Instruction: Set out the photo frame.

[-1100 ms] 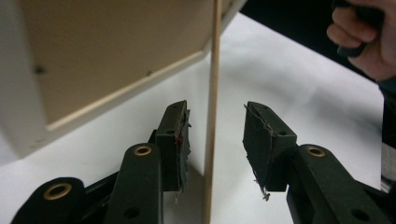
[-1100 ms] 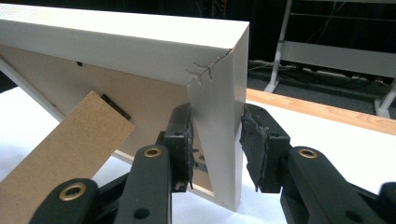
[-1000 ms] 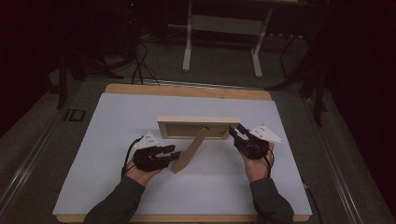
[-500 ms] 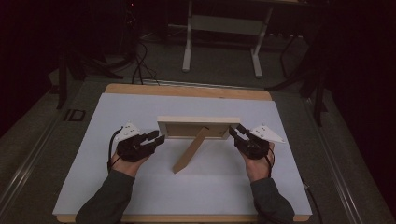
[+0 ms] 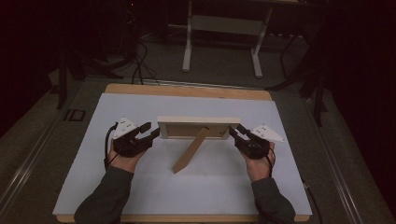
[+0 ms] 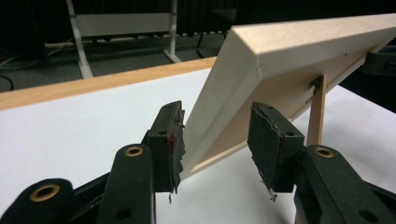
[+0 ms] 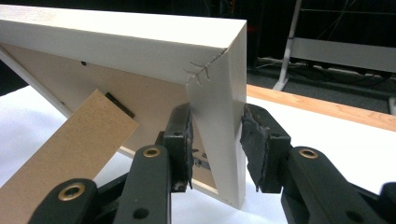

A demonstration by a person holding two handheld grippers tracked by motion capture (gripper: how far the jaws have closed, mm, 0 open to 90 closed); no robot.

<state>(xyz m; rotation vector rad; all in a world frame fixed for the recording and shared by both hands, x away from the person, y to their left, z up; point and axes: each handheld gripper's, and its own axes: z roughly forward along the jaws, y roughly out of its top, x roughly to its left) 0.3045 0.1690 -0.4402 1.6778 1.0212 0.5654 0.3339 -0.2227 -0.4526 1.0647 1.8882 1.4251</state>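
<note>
A pale wooden picture frame (image 5: 198,122) with brown backing stands on a white table (image 5: 93,140).

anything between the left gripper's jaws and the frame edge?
Nothing. In the left gripper view the picture frame edge sits between the left gripper pads, with a bare gap to the farther pad.

Dim high view, black beyond the table (image 5: 93,154) toward twelve o'clock; soft shadows; gripper views brighter, sharp up close, background slightly blurred.
</note>
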